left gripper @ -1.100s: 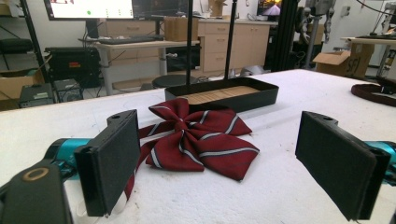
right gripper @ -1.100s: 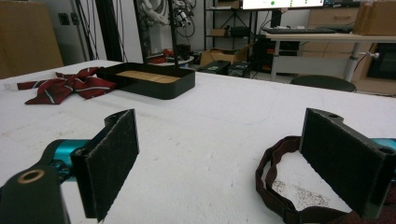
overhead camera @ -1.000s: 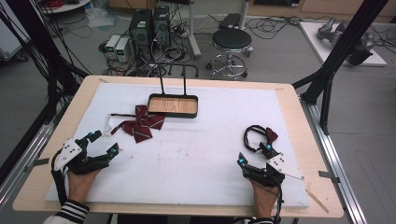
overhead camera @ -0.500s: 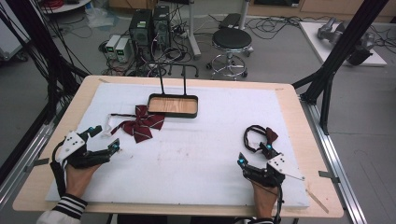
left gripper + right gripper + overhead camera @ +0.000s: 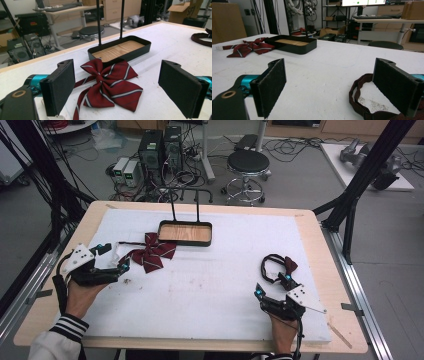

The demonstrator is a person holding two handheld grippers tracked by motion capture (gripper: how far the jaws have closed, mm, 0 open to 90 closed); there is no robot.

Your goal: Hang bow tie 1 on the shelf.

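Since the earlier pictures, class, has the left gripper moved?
Yes. In the high view the left gripper has moved forward and inward toward the striped red bow tie, which lies unmoved beside the wooden-bottomed tray.

left gripper [image 5: 114, 259]: black frame, grey three-cornered plate on top, teal lights near the tips; lower left of the high view
right gripper [image 5: 272, 286]: black frame, grey three-cornered plate, two teal lights; lower right of the high view
jaws: flat black rectangular pads with a rough felt-like face, on teal mounts
cables: black, one trailing from each gripper
sleeve [image 5: 57, 340]: white with dark stripes at the cuff, bottom left corner
marking: brass-coloured ring on the black body, lower left of both gripper views
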